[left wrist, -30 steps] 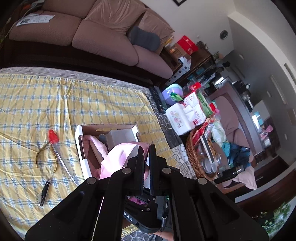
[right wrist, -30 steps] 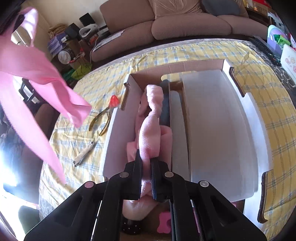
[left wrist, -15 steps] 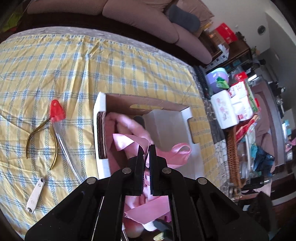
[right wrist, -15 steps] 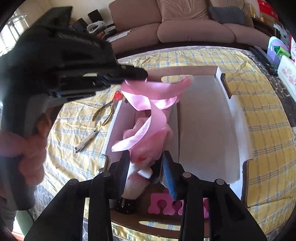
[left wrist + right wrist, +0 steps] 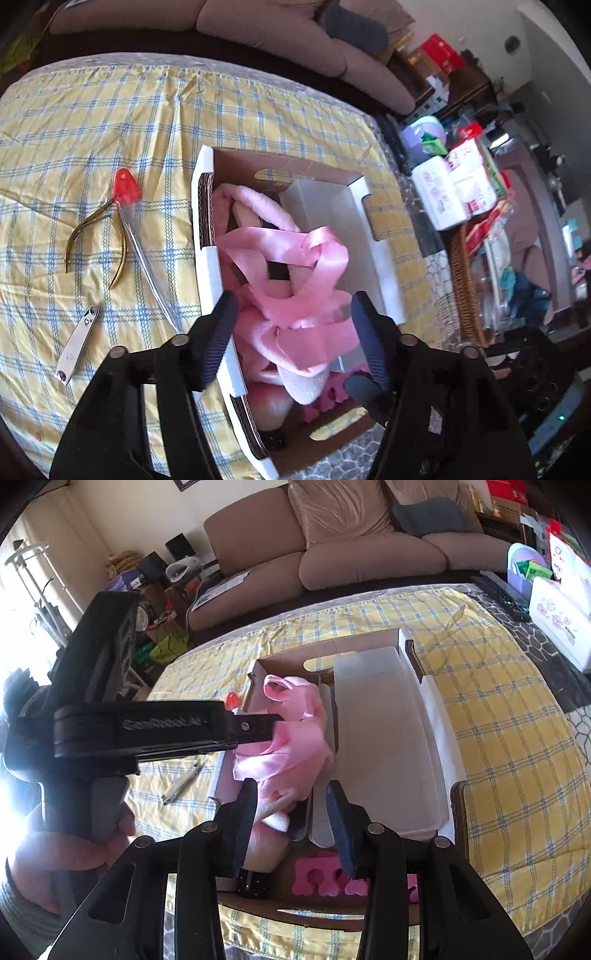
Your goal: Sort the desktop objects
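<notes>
Pink ribbon (image 5: 295,269) lies heaped in the cardboard box (image 5: 207,170), just released: left gripper (image 5: 291,332) has just opened wide, right gripper (image 5: 291,823) half-open, both empty. Likely next: metal nail clipper (image 5: 75,347) at nine o'clock.

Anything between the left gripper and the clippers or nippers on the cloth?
Nothing visible. The left gripper hangs open over the pink ribbon in the box. The clippers and nippers lie uncovered on the cloth left of the box, only its low wall between.
</notes>
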### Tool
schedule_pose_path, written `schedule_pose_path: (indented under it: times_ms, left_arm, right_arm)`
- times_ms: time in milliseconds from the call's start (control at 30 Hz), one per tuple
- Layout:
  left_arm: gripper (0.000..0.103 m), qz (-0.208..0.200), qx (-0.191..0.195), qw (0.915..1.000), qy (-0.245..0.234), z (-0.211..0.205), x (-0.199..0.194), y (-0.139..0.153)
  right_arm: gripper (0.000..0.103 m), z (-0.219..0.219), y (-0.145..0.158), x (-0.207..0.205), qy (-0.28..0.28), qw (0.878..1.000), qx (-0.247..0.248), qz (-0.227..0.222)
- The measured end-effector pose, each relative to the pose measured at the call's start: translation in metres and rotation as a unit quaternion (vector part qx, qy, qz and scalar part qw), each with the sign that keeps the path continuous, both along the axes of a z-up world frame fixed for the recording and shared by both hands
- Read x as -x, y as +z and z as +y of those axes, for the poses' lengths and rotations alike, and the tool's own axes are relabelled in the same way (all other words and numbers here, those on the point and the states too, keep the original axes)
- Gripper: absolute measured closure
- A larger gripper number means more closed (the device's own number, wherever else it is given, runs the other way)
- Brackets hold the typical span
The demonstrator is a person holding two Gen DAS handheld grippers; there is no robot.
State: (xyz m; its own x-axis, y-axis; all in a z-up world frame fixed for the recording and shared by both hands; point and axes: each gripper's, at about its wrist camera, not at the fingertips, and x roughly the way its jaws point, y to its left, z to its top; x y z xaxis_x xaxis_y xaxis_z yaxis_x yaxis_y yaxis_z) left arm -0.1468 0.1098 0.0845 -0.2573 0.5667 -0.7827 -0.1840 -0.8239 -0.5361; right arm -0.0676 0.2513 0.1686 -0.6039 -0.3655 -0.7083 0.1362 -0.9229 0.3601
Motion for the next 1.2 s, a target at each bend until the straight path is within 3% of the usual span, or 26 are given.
schedule_pose_path:
  times_ms: [167, 300, 333, 400, 533, 667, 833, 967, 1100, 1200]
  left_arm:
    - [0.036, 0.004, -0.044, 0.999, 0.006, -0.025, -0.01, 0.024]
    - [0.035, 0.002, -0.071, 0.9974, 0.009, -0.045, -0.015, 0.035]
    - [0.036, 0.005, -0.073, 0.9972, 0.01, -0.05, -0.016, 0.038]
    - [0.036, 0.01, -0.076, 0.9969, 0.015, -0.064, -0.019, 0.043]
    - [0.035, 0.016, -0.07, 0.9971, 0.025, -0.097, -0.021, 0.047]
    - [0.033, 0.021, -0.047, 0.9981, 0.033, -0.127, -0.025, 0.04]
    - [0.03, 0.02, -0.023, 0.9992, 0.023, -0.155, -0.034, 0.016]
    - [0.03, 0.027, 0.022, 0.9994, 0.005, -0.158, -0.043, -0.014]
    - [0.032, 0.063, 0.092, 0.9934, -0.028, -0.139, -0.051, -0.039]
    - [0.038, 0.097, 0.136, 0.9848, -0.049, -0.125, -0.053, -0.048]
  right_arm:
    - [0.063, 0.004, 0.014, 0.006, -0.022, 0.999, 0.024, 0.032]
    - [0.063, -0.004, 0.016, 0.023, -0.022, 0.999, 0.004, 0.043]
    - [0.066, -0.009, 0.011, 0.029, -0.018, 0.999, -0.002, 0.033]
    - [0.089, -0.022, -0.004, 0.04, 0.004, 1.0, -0.005, 0.008]
    - [0.094, -0.049, -0.031, 0.053, 0.029, 0.998, -0.038, -0.048]
    - [0.092, -0.048, -0.03, 0.055, 0.015, 0.998, -0.019, -0.063]
    - [0.083, -0.05, 0.017, 0.033, 0.011, 0.999, -0.036, -0.015]
    - [0.072, -0.058, 0.05, 0.014, 0.018, 0.999, -0.027, 0.02]
    - [0.057, -0.077, 0.062, 0.004, 0.035, 0.999, -0.021, 0.03]
    - [0.056, -0.089, 0.06, 0.003, 0.043, 0.999, -0.015, 0.024]
